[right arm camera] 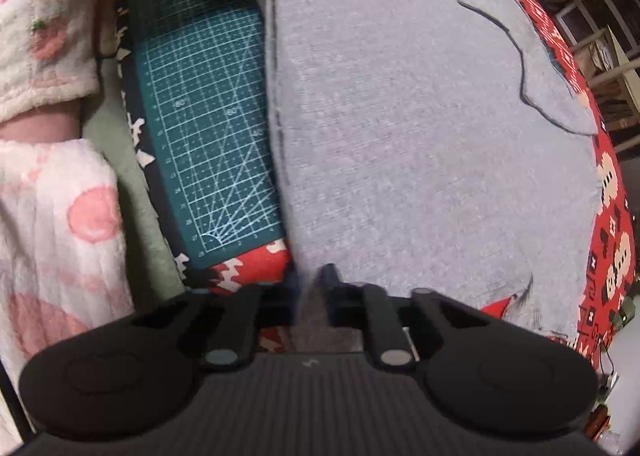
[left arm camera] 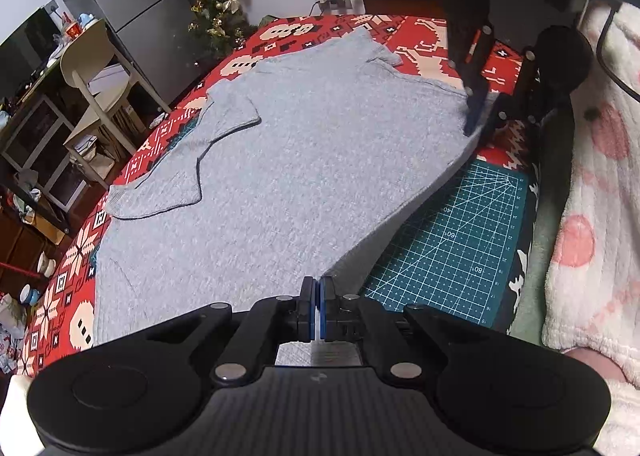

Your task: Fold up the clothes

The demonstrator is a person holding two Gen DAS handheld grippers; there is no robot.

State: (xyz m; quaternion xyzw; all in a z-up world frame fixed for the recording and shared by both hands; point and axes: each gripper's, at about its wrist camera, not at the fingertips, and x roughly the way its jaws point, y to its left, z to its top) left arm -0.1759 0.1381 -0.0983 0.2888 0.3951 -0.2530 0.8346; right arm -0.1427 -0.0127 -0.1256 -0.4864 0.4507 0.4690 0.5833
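While our left gripper [left arm camera: 319,308] pinches one corner of the grey shirt [left arm camera: 304,159] and our right gripper [right arm camera: 311,288] nips the other, the shirt lies on the red cloth [left arm camera: 420,35]. It looks soft, light and floppy, so we hold its near edge.

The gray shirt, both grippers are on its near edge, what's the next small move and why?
Probably lift both together and carry that edge across toward the far sleeve. The left gripper and right gripper each pinch the gray shirt along the edge beside the green cutting mat, raised slightly.
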